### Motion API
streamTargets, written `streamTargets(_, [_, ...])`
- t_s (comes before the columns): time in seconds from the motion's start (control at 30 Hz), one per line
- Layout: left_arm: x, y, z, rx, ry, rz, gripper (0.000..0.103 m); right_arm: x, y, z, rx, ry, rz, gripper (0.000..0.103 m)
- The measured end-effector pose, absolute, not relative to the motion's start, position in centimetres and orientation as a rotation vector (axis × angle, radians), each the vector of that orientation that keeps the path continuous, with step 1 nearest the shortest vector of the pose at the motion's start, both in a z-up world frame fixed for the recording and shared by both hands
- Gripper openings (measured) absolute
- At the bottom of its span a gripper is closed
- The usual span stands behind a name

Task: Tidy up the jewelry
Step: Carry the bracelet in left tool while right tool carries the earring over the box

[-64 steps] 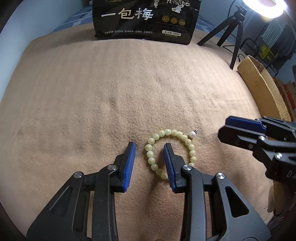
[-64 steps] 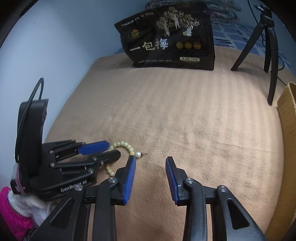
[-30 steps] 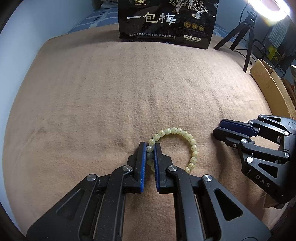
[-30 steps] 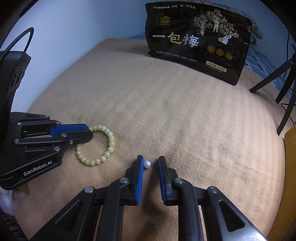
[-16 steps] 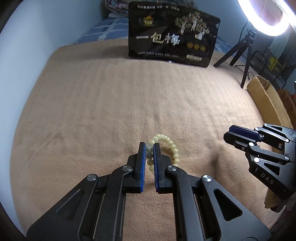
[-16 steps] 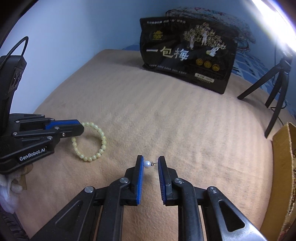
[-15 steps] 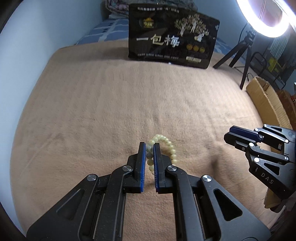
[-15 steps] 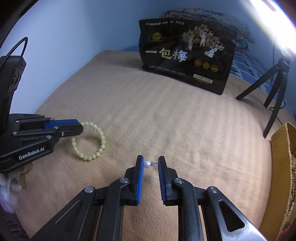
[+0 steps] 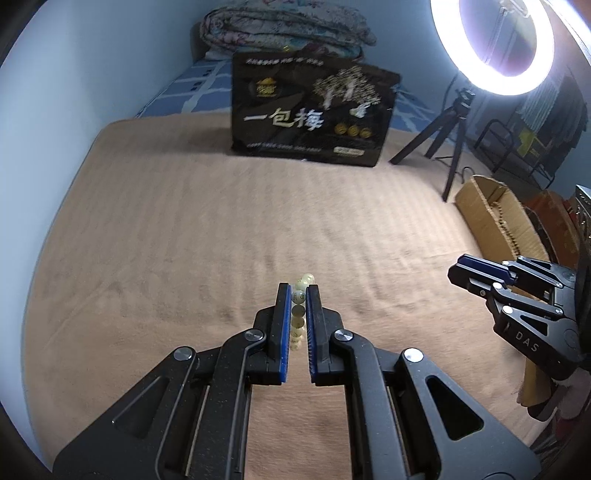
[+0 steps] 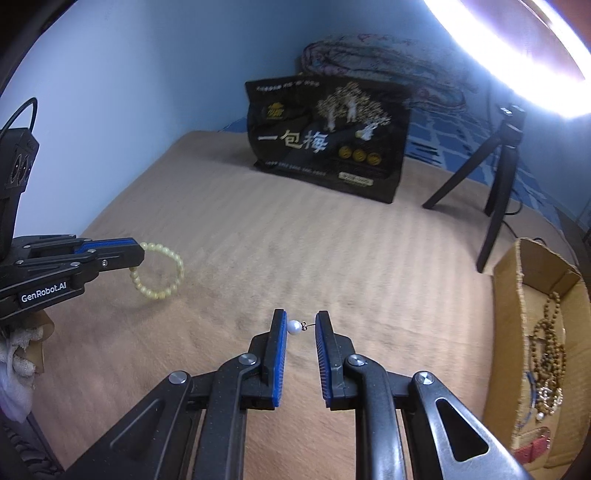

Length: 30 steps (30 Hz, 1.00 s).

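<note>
A pale yellow bead bracelet (image 9: 298,314) hangs edge-on between the blue pads of my left gripper (image 9: 299,295), which is shut on it above the tan blanket (image 9: 221,240). From the right wrist view the same bracelet (image 10: 162,269) dangles as a loop from the left gripper (image 10: 136,253). My right gripper (image 10: 300,325) is shut on a small white pearl earring (image 10: 294,327), the pearl against the left pad and its wire against the right pad. The right gripper (image 9: 458,271) shows at the right edge of the left wrist view.
A cardboard box (image 10: 517,295) holding several bead necklaces stands at the right edge of the bed. A black snack bag (image 9: 310,118) stands upright at the back. A tripod (image 10: 495,184) with a ring light (image 9: 491,44) is at the far right. A folded quilt (image 9: 288,33) lies behind the bag.
Both grippers have risen off the blanket. The bracelet has come up with the left gripper and now hangs in the air; the pearl earring has come up with the right gripper.
</note>
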State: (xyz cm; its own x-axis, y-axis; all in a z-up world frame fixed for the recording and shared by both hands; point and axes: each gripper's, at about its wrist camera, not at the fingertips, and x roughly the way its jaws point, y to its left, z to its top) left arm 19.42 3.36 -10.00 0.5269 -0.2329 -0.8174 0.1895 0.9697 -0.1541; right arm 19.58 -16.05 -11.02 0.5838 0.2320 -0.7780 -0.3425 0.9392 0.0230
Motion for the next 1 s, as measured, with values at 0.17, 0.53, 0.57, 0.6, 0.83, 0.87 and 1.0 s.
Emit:
streamTargets(0.17, [19.0,1.4,-8.9,-0.048,0.965,-0.288,0.006,18.9,-17.9,-9.9,-0.118,0.866,0.314,0.014])
streamTargets(0.53, [18.2,-4.3,-7.0,-0.032,0.935,-0.386,0.006,18.0,-23.1,-8.3,-0.081,0.841,0.242,0.014])
streamTargets(0.57, [18.1,-5.0,-6.8,-0.031,0.931,-0.397,0.006,17.9,-23.6,-8.1,-0.076,0.839,0.235,0.014])
streamTargets(0.6, [18.1,-5.7,-6.6,-0.029,0.927,-0.407,0.006,17.8,-24.1,-8.0,-0.071,0.836,0.227,0.014])
streamTargets(0.83, [17.8,-9.8,-5.8,-0.020,0.906,-0.462,0.006,16.8,-28.0,-7.3,-0.036,0.827,0.180,0.014])
streamTargets(0.87, [17.8,-10.5,-5.7,-0.022,0.903,-0.473,0.006,16.6,-28.7,-7.2,-0.032,0.826,0.175,0.014])
streamTargets(1.0, [17.9,-12.8,-5.6,-0.020,0.902,-0.499,0.006,15.8,-31.0,-6.9,-0.017,0.828,0.152,0.014])
